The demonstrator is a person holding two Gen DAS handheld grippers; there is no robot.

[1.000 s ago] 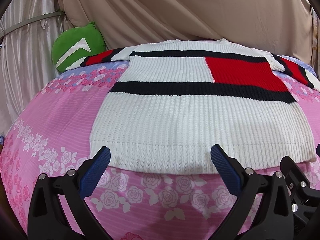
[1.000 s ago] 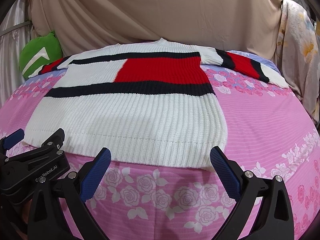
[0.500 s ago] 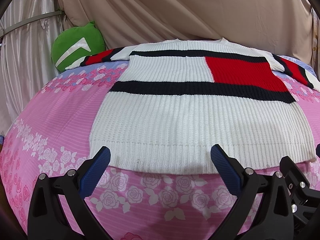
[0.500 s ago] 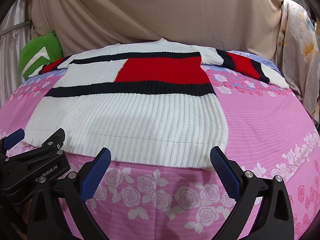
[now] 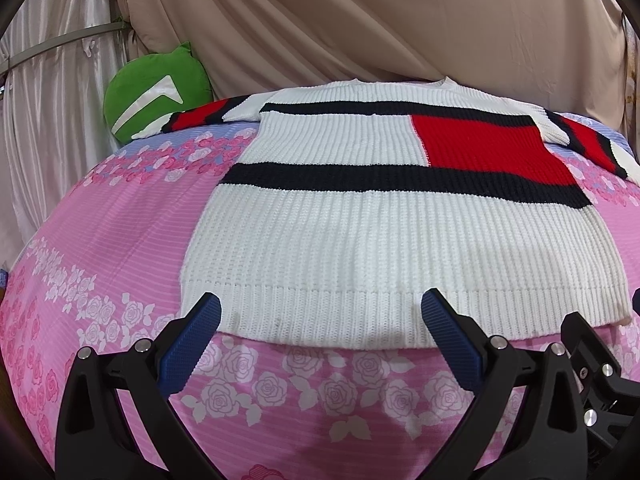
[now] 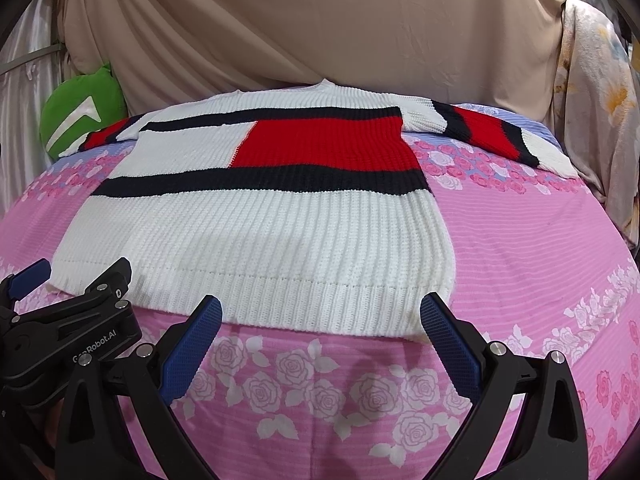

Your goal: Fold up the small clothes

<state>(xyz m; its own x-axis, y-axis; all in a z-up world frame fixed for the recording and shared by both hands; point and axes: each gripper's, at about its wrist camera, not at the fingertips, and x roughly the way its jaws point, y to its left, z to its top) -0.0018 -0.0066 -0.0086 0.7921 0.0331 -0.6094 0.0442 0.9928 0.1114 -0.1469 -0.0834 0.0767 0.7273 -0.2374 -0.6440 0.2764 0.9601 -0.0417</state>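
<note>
A white knit sweater [image 5: 380, 240] with navy stripes and a red block lies flat on the pink floral bedspread [image 5: 100, 248], both sleeves spread out to the sides. It also shows in the right wrist view [image 6: 260, 236]. My left gripper [image 5: 320, 316] is open and empty, just short of the sweater's near hem on its left part. My right gripper [image 6: 320, 316] is open and empty, just short of the hem on its right part. The left gripper [image 6: 76, 280] also shows at the left of the right wrist view.
A green plush cushion [image 5: 154, 90] sits at the bed's far left corner. Beige drapes [image 5: 360, 20] hang behind the bed. A floral cloth [image 6: 596, 120] hangs at the right. The bedspread [image 6: 540, 248] lies bare on both sides of the sweater.
</note>
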